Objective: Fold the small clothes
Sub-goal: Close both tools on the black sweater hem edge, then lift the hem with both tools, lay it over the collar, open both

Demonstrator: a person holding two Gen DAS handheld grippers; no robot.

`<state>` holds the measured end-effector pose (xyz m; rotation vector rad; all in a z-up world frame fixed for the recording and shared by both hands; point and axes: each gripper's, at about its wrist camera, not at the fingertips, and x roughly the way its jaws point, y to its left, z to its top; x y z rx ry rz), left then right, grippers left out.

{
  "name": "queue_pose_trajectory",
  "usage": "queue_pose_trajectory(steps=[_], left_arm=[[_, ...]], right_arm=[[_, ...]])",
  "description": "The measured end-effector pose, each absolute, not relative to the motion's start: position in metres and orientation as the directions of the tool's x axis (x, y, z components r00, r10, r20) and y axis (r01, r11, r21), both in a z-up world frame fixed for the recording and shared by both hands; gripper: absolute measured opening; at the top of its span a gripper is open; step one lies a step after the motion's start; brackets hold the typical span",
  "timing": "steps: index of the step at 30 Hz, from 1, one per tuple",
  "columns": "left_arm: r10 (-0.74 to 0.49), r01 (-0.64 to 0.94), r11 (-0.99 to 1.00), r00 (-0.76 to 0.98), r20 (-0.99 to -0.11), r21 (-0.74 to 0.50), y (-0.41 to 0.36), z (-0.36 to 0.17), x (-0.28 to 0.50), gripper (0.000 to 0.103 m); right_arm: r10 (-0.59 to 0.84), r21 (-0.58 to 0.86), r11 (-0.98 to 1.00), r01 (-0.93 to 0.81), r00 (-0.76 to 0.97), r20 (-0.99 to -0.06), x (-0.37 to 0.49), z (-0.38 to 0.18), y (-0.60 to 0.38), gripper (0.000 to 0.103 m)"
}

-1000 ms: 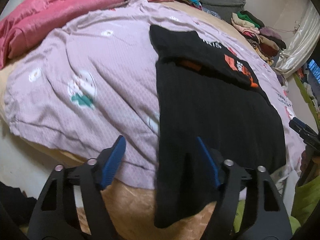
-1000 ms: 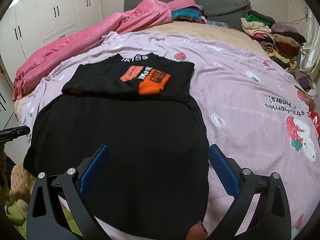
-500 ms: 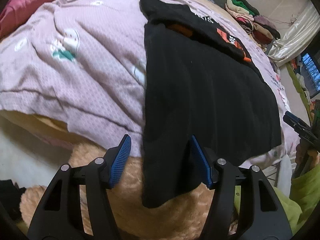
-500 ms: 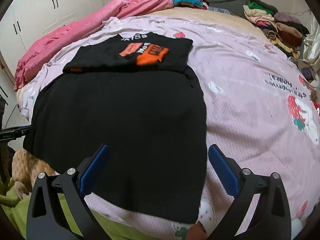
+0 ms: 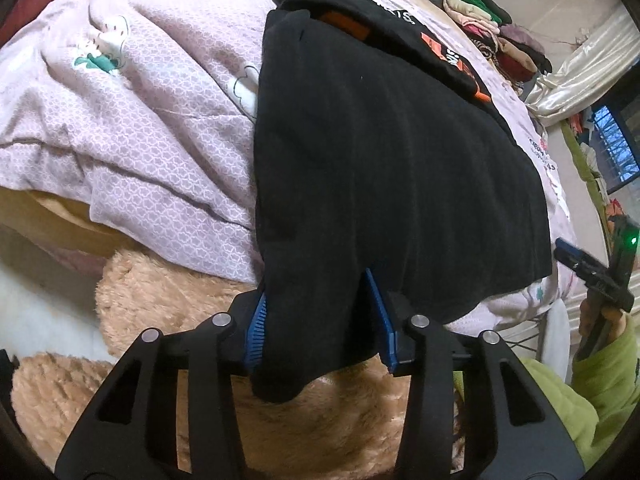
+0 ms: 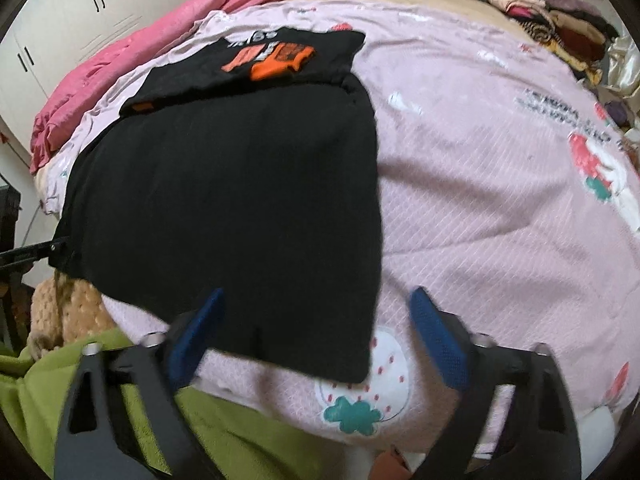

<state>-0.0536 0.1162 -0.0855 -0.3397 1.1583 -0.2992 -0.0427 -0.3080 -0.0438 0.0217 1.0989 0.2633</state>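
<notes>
We risk lifting one corner only: our left claw (image 5: pixel 320 320) has been closing around the hanging corner of the black garment (image 5: pixel 380 152), its pads at the cloth but not clearly clamped, while our right claw (image 6: pixel 316 328), also narrowing, stands released over the hem at lower centre. The garment lies across the pink bedspread (image 6: pixel 500 184), filling mid-frame.

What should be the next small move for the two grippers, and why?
Probably close both before lifting. The left gripper, just closing, has the black garment's hanging corner between its fingers. The right gripper, also closing, straddles the other near corner on the pink sheet, pads apart.
</notes>
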Motion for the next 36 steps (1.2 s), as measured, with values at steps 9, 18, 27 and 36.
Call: queue_pose_trajectory(steps=[9,18,27,36], left_arm=[[-0.397,0.039,0.910,0.375,-0.838,-0.413,0.117,-0.087,-0.054,0.016],[-0.437,0.057,0.886,0.432,-0.789,-0.460,0.122,-0.057,-0.057,0.003],[-0.489,0.102,0.844,0.550,-0.677,-0.527,0.144,0.004,-0.054,0.003],[-0.481,0.117,0.833,0.635,-0.604,-0.541,0.157,0.044,-0.030,0.003]], right_arm=[[0.247,0.175,0.962,-0.210,0.396,-0.884,-0.043,-0.049,-0.311,0.010],[0.385,0.280,0.920,-0.275,0.498,-0.777,-0.040,0.000,-0.319,0.007],[0.446,0.364,0.894,-0.261,0.607,-0.658,-0.025,0.034,-0.329,0.006],[0.462,0.398,0.876,-0.272,0.708,-0.534,-0.005,0.067,-0.338,0.006]])
